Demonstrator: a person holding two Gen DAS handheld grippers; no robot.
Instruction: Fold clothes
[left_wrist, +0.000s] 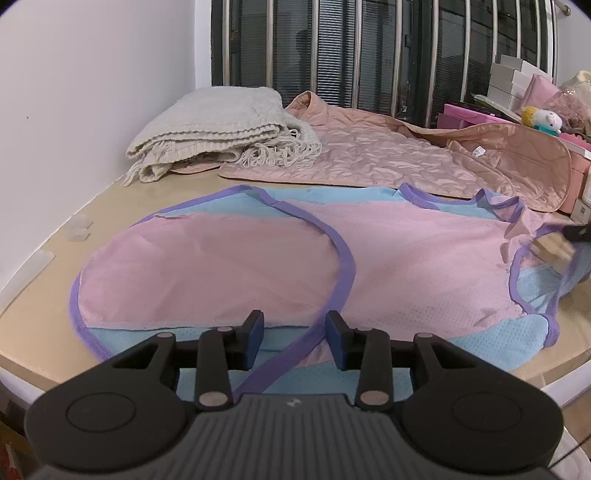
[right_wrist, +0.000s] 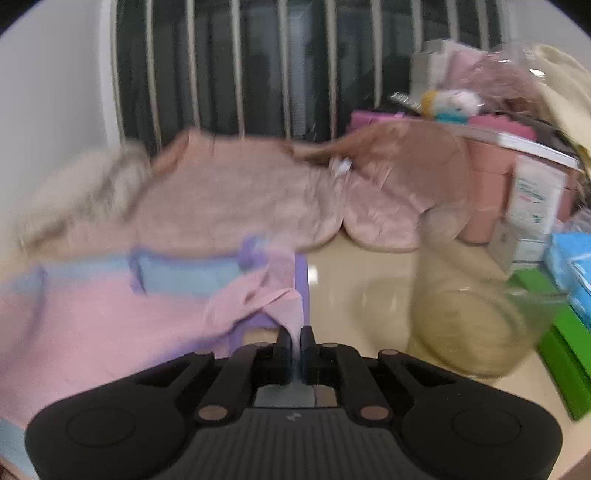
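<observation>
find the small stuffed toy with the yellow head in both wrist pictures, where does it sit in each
Left wrist view: the stuffed toy sits far right in the upper part, on the pink boxes by the window bars.
Right wrist view: the same toy is right of centre near the top, blurred, again on the clutter at the bars.
Shared landmark: the quilted pink jacket lies just below and left of the toy in both.

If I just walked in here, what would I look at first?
Probably the big pink and blue mesh garment with purple trim, spread across the middle of the table. The right gripper pinches a pink corner of it, while the left gripper stands open over its near edge. Behind it lie a quilted pink jacket and a folded cream knit blanket.
</observation>
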